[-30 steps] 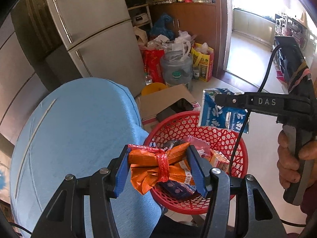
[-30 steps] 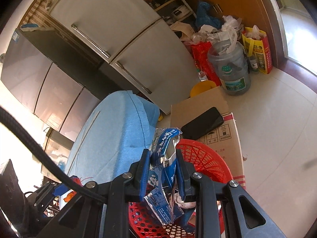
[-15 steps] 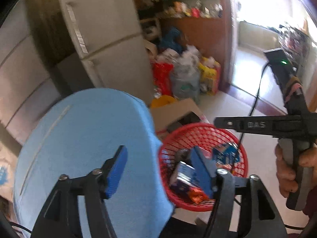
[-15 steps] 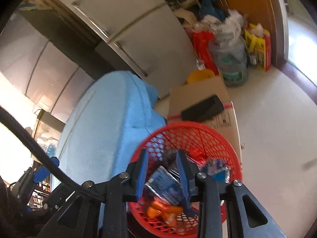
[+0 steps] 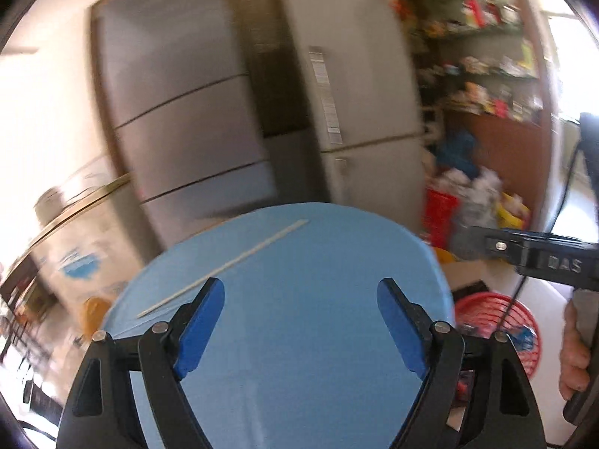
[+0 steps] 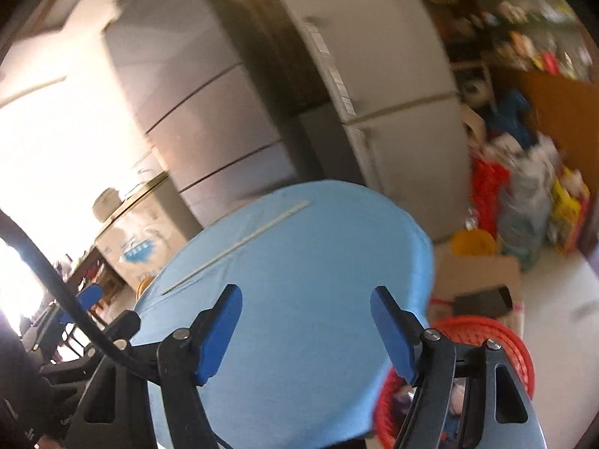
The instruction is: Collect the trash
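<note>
Trash basket [image 5: 498, 331]: left wrist view, red, low right of the blue table [image 5: 299, 299]; wrappers inside, blurred.
Left gripper [image 5: 299, 321]: jaws opening, nothing between them, over the table.
Right wrist view: basket [image 6: 483, 327] right of the table [image 6: 299, 262], partly cut off.
Right gripper [image 6: 305, 327]: jaws opening, empty.
Next step: judged, scan the table for leftover trash; only a pale stick [image 6: 236, 247] shows.
Unclear: basket contents.

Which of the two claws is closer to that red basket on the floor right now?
The right claw, judging by both views. Its jaws, opening and empty, sit over the blue table edge just beside the red basket. The left claw, also opening and empty, is farther over the table.
</note>
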The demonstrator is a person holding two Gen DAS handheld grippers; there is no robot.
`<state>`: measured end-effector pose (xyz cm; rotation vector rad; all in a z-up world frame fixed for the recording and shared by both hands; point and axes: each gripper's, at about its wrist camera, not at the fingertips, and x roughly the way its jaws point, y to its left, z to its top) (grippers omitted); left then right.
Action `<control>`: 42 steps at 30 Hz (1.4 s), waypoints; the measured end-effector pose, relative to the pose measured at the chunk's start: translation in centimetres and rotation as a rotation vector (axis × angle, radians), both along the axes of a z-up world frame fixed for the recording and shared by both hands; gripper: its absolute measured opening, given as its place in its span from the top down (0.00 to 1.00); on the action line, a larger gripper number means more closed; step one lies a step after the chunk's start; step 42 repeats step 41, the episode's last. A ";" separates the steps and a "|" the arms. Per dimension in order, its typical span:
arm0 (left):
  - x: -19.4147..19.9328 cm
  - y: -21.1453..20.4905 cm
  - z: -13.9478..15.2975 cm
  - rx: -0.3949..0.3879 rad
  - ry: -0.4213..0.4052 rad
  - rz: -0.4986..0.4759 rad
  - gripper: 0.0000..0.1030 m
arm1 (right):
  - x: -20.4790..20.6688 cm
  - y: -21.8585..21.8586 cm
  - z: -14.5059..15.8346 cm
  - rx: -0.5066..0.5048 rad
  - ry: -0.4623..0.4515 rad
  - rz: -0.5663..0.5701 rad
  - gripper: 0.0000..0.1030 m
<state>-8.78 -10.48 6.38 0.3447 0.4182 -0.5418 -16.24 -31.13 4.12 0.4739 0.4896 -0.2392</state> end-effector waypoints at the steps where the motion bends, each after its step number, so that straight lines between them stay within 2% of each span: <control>1: 0.5 1.4 0.3 -0.011 0.002 0.039 0.18 | 0.7 1.1 0.6 -0.024 -0.004 0.014 0.27; 7: 3.5 9.1 1.8 -0.064 -0.022 0.271 0.18 | 4.5 8.9 3.9 -0.146 -0.021 0.087 0.27; 15: 5.6 16.4 2.2 -0.116 -0.040 0.449 0.18 | 6.4 17.3 5.3 -0.273 -0.024 0.183 0.27; 21: 5.0 19.8 2.3 -0.130 -0.064 0.488 0.18 | 6.4 21.3 5.6 -0.304 -0.032 0.239 0.27; 27: 4.8 21.0 2.5 -0.152 -0.077 0.492 0.18 | 7.0 23.6 5.6 -0.339 -0.029 0.288 0.27; 34: 4.8 21.1 2.7 -0.162 -0.079 0.475 0.18 | 7.4 24.4 5.2 -0.368 -0.029 0.313 0.27; 42: 5.9 19.7 2.4 -0.164 -0.068 0.420 0.18 | 9.0 22.8 4.1 -0.332 -0.005 0.298 0.27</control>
